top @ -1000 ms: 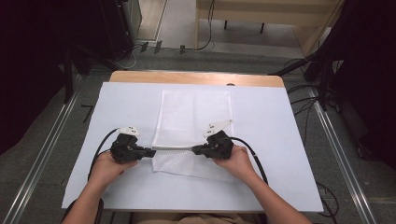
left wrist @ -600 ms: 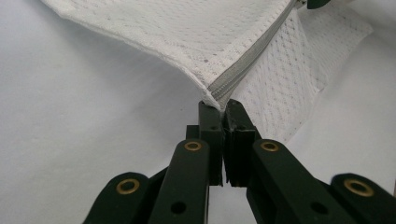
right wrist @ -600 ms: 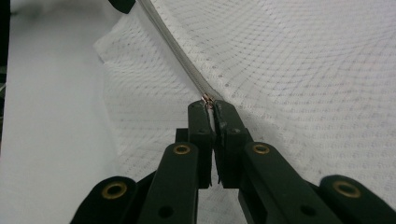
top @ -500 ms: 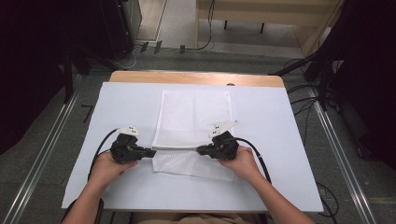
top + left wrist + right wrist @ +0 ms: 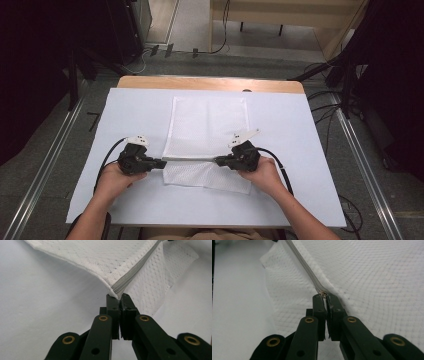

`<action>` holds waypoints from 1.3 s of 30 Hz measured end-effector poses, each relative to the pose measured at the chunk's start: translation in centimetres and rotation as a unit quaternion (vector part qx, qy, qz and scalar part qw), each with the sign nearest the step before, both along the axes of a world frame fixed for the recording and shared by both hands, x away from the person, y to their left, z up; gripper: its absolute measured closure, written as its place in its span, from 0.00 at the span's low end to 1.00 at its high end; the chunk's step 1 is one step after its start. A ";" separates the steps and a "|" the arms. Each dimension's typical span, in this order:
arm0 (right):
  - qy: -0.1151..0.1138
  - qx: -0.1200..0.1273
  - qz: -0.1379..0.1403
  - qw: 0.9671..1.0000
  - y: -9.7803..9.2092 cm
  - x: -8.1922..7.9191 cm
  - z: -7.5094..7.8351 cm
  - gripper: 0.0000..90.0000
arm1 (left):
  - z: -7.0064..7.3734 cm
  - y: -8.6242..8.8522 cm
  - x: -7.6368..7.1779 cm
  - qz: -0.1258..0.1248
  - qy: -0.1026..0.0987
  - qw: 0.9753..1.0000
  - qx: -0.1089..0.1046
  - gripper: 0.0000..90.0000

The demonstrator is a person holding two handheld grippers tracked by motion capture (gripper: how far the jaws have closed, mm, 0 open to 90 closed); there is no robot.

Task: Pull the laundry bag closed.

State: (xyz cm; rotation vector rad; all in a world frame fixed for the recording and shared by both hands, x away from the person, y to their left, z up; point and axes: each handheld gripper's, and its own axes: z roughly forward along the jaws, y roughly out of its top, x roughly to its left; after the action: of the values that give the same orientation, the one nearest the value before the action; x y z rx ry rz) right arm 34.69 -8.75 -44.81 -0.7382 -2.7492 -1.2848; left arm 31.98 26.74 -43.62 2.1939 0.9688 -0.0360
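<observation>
Right tongs (image 5: 218, 161) have slid rightward along the zipper (image 5: 190, 159) since a second ago, widening the gap to the left tongs (image 5: 162, 163), which stay put near the left end of the zipper line. More of the near flap of the mesh bag (image 5: 207, 127) now shows between the two. Bag itself has not shifted: it lies flat in the middle of the white-covered surface (image 5: 300, 150), far end toward the far edge, zipper end toward the near edge.

Left tongs: jaws pressed together, pinching the corner of the mesh bag (image 5: 100, 257) right at the end of the grey zipper (image 5: 132, 275); fabric lifts slightly off the surface there. Right tongs (image 5: 325, 298): jaws closed on the small metal zipper pull (image 5: 323, 293), zipper (image 5: 304, 267) running away from the tips across the mesh bag (image 5: 374, 277). Both hands wrap the gripper bodies, cables trail back toward the near edge.
</observation>
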 end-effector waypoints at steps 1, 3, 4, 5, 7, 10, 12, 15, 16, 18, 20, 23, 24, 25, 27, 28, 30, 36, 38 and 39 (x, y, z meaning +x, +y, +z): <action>0.002 -0.002 -0.001 1.000 -0.2 0.0 0.0 0.98 | 0.0 0.0 0.0 0.000 0.000 1.000 0.000 0.98; 0.003 -0.001 -0.004 1.000 -0.5 0.0 0.0 0.98 | 0.0 0.0 0.0 0.000 0.000 1.000 0.000 0.98; 0.003 -0.001 -0.005 1.000 -0.5 0.0 0.0 0.98 | 0.0 0.0 0.0 0.000 0.000 1.000 -0.001 0.98; 0.001 0.001 -0.005 1.000 -0.6 0.0 0.0 0.98 | 0.0 0.0 0.0 0.000 -0.001 1.000 -0.001 0.98; -0.001 -0.002 -0.003 1.000 -0.6 0.0 0.1 0.98 | 0.0 0.0 0.0 0.000 0.000 1.000 -0.001 0.98; 0.002 -0.002 -0.004 1.000 -0.9 0.0 0.0 0.98 | 0.0 0.0 0.0 0.000 0.000 1.000 0.004 0.98; 0.000 -0.006 -0.007 1.000 -1.1 0.0 0.1 0.98 | 0.0 0.0 0.0 0.000 0.005 1.000 0.000 0.98; 0.000 -0.007 -0.009 1.000 -1.3 0.0 0.1 0.98 | 0.0 0.0 0.0 -0.002 0.006 1.000 -0.001 0.98; 0.000 -0.006 -0.008 1.000 -1.4 0.0 0.1 0.98 | 0.0 0.0 0.0 -0.002 0.007 1.000 -0.004 0.98; 0.001 -0.004 -0.008 1.000 -1.5 0.0 0.1 0.98 | 0.0 0.0 0.0 -0.001 0.004 1.000 -0.003 0.98; 0.003 -0.005 -0.008 1.000 -1.6 0.0 0.1 0.98 | 0.0 0.1 0.0 0.000 0.006 1.000 -0.002 0.98; 0.004 -0.010 -0.012 1.000 -1.7 0.0 0.0 0.98 | 0.0 0.2 0.0 0.002 0.007 1.000 -0.002 0.98; 0.003 -0.010 -0.011 1.000 -1.8 0.0 0.0 0.98 | 0.0 0.2 0.0 0.003 0.007 1.000 0.000 0.98; 0.005 -0.011 -0.013 1.000 -1.9 0.0 0.1 0.98 | 0.0 0.2 0.0 0.002 0.006 1.000 -0.001 0.98; 0.003 -0.010 -0.012 1.000 -2.2 0.0 0.1 0.98 | 0.0 0.2 0.0 0.001 0.007 1.000 -0.002 0.98; 0.004 -0.008 -0.012 1.000 -2.3 0.0 0.1 0.98 | 0.0 0.2 0.0 -0.001 0.007 1.000 -0.002 0.98; 0.003 -0.007 -0.010 1.000 -2.5 -0.1 0.1 0.98 | 0.0 0.1 0.0 -0.002 0.004 1.000 0.000 0.98; 0.003 -0.008 -0.009 1.000 -2.6 0.0 0.0 0.98 | 0.0 0.1 0.0 -0.002 0.006 1.000 0.001 0.98; 0.002 -0.009 -0.011 1.000 -2.7 -0.1 0.0 0.98 | 0.0 0.1 0.0 -0.002 0.005 1.000 0.002 0.98; 0.001 -0.010 -0.008 1.000 -2.7 -0.1 0.0 0.98 | 0.0 0.1 0.0 -0.002 0.005 1.000 0.001 0.98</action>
State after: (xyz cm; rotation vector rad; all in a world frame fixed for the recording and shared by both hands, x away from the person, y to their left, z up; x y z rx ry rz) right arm 34.63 -11.49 -44.79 -0.7642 -2.7639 -1.2620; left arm 31.97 26.85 -43.66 2.1996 0.9703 -0.0491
